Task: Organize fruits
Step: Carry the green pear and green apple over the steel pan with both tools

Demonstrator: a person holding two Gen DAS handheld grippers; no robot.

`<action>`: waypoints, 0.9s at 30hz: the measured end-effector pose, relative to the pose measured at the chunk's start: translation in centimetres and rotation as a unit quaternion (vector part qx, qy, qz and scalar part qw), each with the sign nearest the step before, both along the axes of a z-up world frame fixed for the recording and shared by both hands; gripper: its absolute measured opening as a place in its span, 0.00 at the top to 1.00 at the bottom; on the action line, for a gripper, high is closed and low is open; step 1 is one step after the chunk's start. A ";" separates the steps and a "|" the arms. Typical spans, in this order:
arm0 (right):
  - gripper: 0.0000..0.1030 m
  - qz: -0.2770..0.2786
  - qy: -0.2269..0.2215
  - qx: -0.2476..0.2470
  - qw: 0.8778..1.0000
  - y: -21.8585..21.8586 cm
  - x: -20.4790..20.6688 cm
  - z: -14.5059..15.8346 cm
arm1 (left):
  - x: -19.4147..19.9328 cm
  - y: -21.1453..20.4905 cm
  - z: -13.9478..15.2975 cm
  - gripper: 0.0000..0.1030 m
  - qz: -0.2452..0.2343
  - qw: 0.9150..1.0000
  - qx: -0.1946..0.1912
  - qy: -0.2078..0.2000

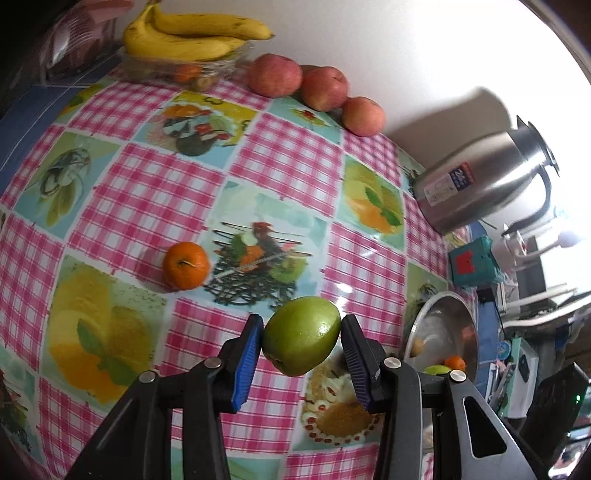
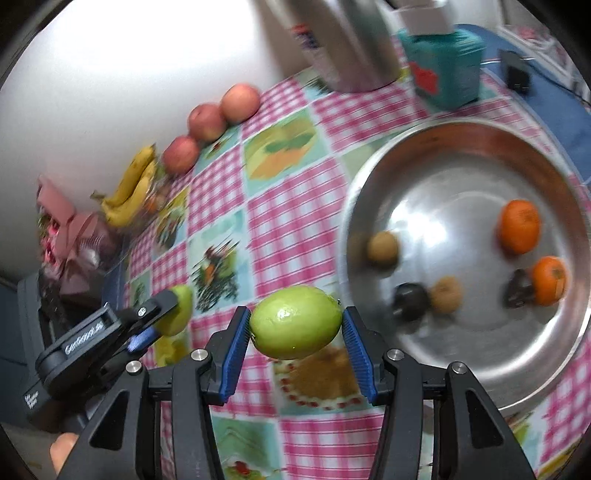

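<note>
Both grippers loaded, each carrying one fruit above the pink-checked, fruit-printed tablecloth (image 1: pixel 280 162). Left gripper (image 1: pixel 301 341) has its blue-padded jaws clenched on a green guava-like fruit (image 1: pixel 301 336), held clear of the table, tilted a bit. Right gripper (image 2: pixel 295 325) is clamped on a second green oval fruit (image 2: pixel 295 322), lengthwise between the pads, just beside the rim of the wide round steel basin (image 2: pixel 461 384). Basin already has two orange tangerines (image 2: pixel 519 226), two tan round fruits (image 2: pixel 383 248) and two dark small ones (image 2: pixel 410 300); blurry, can't ID those further. Still loose on the cloth: one small orange tangerine (image 1: pixel 185 264), well apart from the basin. Three red apples (image 1: pixel 274 75) line the wall, yellow bananas (image 1: pixel 192 35) sit on a glass bowl. Steel kettle (image 1: pixel 484 177) stands behind the basin. Likely step: drop both green fruits in the basin. To do it well, I'd carry the right one over the rim first, aim for the bare patch at the centre, go low before letting go so it doesn't roll into the others. The left one has further to travel; keep grippers from colliding over the rim.
</note>
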State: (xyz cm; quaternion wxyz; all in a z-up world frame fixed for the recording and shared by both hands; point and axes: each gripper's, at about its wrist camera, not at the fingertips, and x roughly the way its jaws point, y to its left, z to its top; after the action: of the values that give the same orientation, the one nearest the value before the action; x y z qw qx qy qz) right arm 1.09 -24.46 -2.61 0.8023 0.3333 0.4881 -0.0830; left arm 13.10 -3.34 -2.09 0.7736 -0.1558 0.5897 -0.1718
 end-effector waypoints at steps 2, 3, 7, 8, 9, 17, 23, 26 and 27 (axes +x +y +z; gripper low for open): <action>0.49 -0.019 0.001 -0.009 1.000 -1.3 -0.6 0.3 | -0.2 -0.7 0.1 0.55 -0.008 1.000 -0.005 0.001; 0.49 -0.030 0.003 -0.018 0.999 -1.9 -1.0 0.4 | -0.4 -1.1 0.2 0.55 -0.013 1.000 -0.006 0.000; 0.49 -0.067 0.012 -0.038 0.997 -4.3 -2.2 0.5 | -1.2 -3.2 0.6 0.55 -0.040 0.999 -0.002 -0.006; 0.49 -0.075 0.012 -0.038 0.996 -4.9 -2.5 0.5 | -1.3 -3.6 0.7 0.55 -0.046 0.999 -0.003 -0.007; 0.49 -0.082 0.011 -0.038 0.996 -5.3 -2.8 0.6 | -1.6 -4.2 0.8 0.55 -0.055 0.998 -0.003 -0.008; 0.49 -0.135 0.006 -0.038 0.990 -8.8 -4.8 0.7 | -4.6 -10.8 1.2 0.55 -0.154 0.988 -0.007 -0.015; 0.49 -0.143 0.002 -0.031 0.989 -9.8 -5.7 0.8 | -6.5 -14.5 0.1 0.55 -0.208 0.978 -0.016 0.004; 0.49 -0.136 0.004 -0.029 0.990 -9.7 -5.6 0.7 | -7.4 -16.1 -0.4 0.55 -0.229 0.974 -0.001 0.000; 0.49 -0.133 0.004 -0.028 0.991 -9.6 -5.5 0.6 | -7.6 -16.5 -0.7 0.55 -0.234 0.972 0.001 0.001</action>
State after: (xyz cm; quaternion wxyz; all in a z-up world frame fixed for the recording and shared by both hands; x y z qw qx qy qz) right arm -4.38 -34.06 -2.02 0.7911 0.3721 0.4403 -0.2045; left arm 5.48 -19.81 -2.75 0.7116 -0.0125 0.6103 -0.3478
